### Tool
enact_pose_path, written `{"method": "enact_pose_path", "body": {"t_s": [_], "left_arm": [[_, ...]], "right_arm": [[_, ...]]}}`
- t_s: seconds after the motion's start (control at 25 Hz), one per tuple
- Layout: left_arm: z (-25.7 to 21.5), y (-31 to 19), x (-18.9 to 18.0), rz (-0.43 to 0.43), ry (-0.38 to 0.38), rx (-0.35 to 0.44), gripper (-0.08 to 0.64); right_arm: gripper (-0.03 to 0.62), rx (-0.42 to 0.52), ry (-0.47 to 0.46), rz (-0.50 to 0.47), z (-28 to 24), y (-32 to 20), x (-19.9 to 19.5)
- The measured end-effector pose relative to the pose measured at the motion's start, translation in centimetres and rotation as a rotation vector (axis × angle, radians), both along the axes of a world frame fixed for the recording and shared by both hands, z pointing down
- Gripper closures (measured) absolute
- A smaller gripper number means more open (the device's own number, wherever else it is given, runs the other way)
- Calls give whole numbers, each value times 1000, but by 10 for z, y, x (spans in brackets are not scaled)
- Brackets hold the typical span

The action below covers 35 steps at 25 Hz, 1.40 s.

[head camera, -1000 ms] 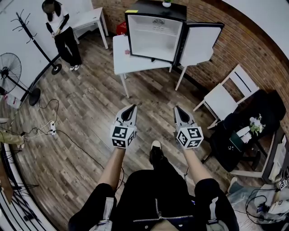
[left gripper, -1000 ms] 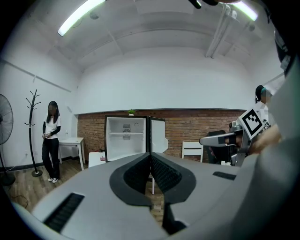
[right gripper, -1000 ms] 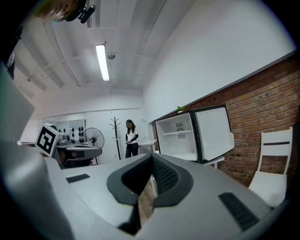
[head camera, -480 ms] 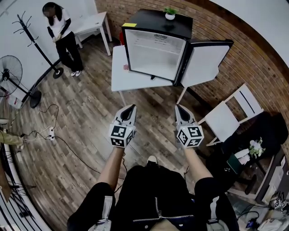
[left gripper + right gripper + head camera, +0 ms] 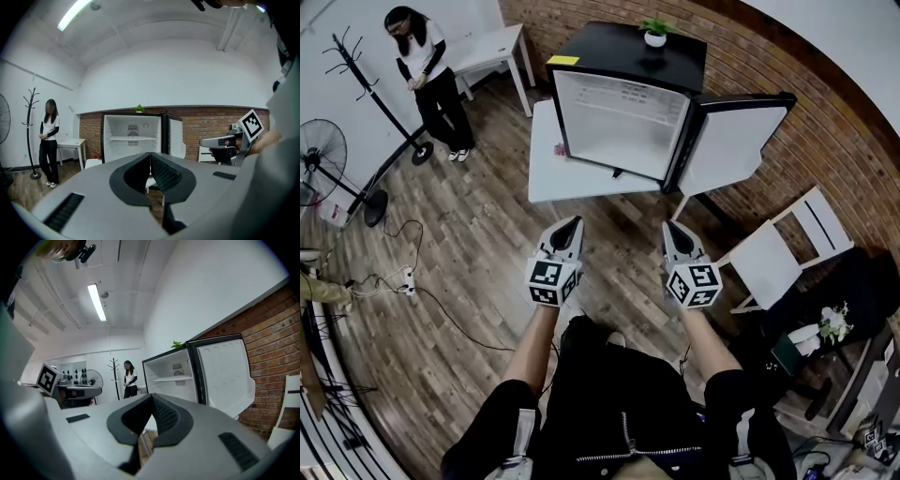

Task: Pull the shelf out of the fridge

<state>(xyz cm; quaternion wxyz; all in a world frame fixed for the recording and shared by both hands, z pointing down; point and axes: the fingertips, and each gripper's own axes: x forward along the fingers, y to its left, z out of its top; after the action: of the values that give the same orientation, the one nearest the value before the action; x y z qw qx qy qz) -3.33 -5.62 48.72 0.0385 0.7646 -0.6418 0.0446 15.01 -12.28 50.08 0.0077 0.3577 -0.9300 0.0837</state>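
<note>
A black mini fridge [image 5: 623, 117] stands on a white table [image 5: 558, 173], its door [image 5: 736, 141] swung open to the right. One white shelf [image 5: 132, 138] spans its otherwise bare interior; the right gripper view shows the shelf [image 5: 174, 378] too. My left gripper [image 5: 572, 223] and right gripper [image 5: 667, 226] are held side by side over the wooden floor, well short of the table. Both point at the fridge. Both are shut with nothing between the jaws, as the left gripper [image 5: 150, 153] and right gripper [image 5: 152, 395] views show.
A person [image 5: 427, 70] stands at the back left beside a coat stand [image 5: 380, 94] and a second white table [image 5: 492, 47]. A fan [image 5: 323, 150] and a power strip [image 5: 405, 275] with cables lie left. A white chair [image 5: 787, 248] is right. A potted plant [image 5: 655, 34] tops the fridge.
The fridge and table have come closer and grown larger in the head view as I walk toward them. Both grippers stay shut and keep their places in the view.
</note>
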Motion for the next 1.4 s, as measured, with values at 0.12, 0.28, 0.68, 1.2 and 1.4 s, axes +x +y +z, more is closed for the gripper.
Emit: {"method": "enact_pose_path", "body": {"t_s": [0.12,0.28,0.68,1.2,1.4], "left_arm": [[3,-16,-4,8,7,-2,538],[8,-42,-11,31,17,-4,538],[9,-131,-47,144,11,-17,538],[10,-242,-109,358,16,-40,538],[12,-267,-122,424,13,-45,538]], "right_arm": [[588,-4,7,0,4,-11,-6],[588,-11,11,19,8,-30,-12],[588,-38,22,107,17,-96,-54],[588,-55,38,300,9,-176,-125],[588,-47,34,370,5,-190,-134]]}}
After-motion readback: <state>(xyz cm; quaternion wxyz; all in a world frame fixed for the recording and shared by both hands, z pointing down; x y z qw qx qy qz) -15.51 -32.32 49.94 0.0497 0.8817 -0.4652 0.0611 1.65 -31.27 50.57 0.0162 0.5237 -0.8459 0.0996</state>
